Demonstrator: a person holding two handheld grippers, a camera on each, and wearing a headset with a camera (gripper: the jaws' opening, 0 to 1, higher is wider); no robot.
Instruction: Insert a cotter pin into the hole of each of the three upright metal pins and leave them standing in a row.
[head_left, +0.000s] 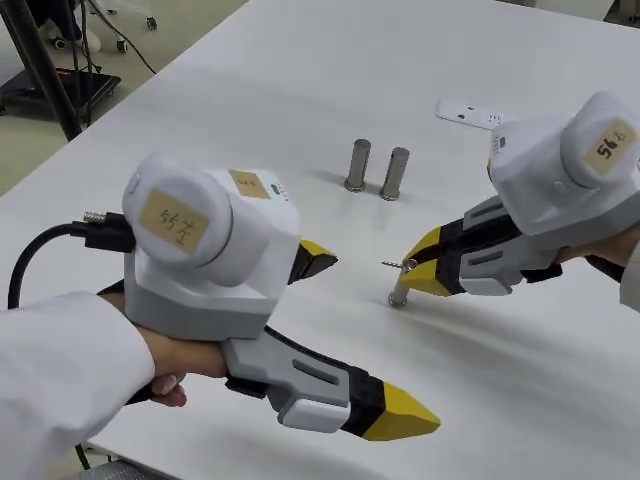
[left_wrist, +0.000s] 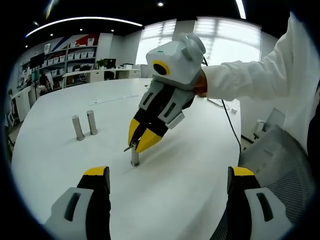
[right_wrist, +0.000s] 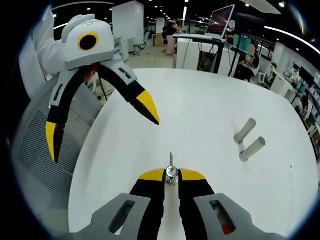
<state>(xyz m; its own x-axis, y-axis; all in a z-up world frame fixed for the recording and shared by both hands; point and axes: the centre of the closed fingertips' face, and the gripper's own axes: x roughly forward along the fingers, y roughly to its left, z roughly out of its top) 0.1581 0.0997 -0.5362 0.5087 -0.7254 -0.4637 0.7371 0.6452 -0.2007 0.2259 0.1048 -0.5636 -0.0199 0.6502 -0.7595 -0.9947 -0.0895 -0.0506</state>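
My two tongs over the white table: three pins, one cotter pin.

Right tongs: jaws all but closed on the cotter pin, its tip poking past them at the top of the near pin; in the hole or not, I cannot tell. Left tongs: jaws spread wide, holding nothing, off the table, well apart from the near pin. Far-left pin and far-right pin: upright, just beside each other, farther back. Room: open tabletop between my tongs and around all pins; table edge along the left, floor beyond.
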